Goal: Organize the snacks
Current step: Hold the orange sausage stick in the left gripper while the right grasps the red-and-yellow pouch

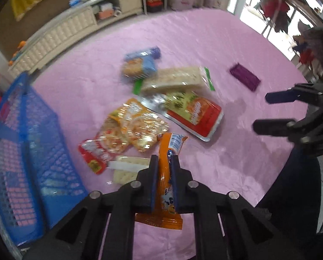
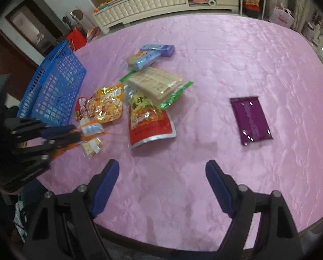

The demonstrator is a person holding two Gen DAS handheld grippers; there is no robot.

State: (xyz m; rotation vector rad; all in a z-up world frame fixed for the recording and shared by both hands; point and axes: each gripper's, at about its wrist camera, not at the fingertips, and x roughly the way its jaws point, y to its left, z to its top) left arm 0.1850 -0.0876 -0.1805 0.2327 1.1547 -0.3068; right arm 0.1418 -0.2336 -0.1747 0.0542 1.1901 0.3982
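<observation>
Left wrist view first: the left gripper (image 1: 164, 160) has its jaws pinched tight on an orange snack packet (image 1: 169, 173), which sticks up between them with a cartoon face low on the wrapper and a white-and-blue label panel near the top. Print on it is way too blurry to read, so no brand from me. A blue basket (image 1: 31, 151) sits to the left on the pink desk (image 1: 226, 162), right beside the gripper.

Beyond the jaws is the snack pile: a clear yellow-orange bag (image 1: 133, 125), a small red pouch (image 1: 92, 153) and a pale cracker pack (image 1: 126, 171) close in, then a red-and-green foil pouch (image 1: 193, 112) with lettering I can't make out. Farther off, a long cracker sleeve with green ends (image 1: 174, 79) partly overlaps a blue packet (image 1: 139, 64).

Right wrist view: the right gripper (image 2: 162, 171) hangs over bare pink cloth with its jaws spread wide, nothing between them. A purple packet (image 2: 251, 120) lies on its own to the right, well apart from the pile. The foil pouch shows yellow characters here, still not legible to me. Far behind the desk there's a cream cabinet (image 2: 148, 2).
</observation>
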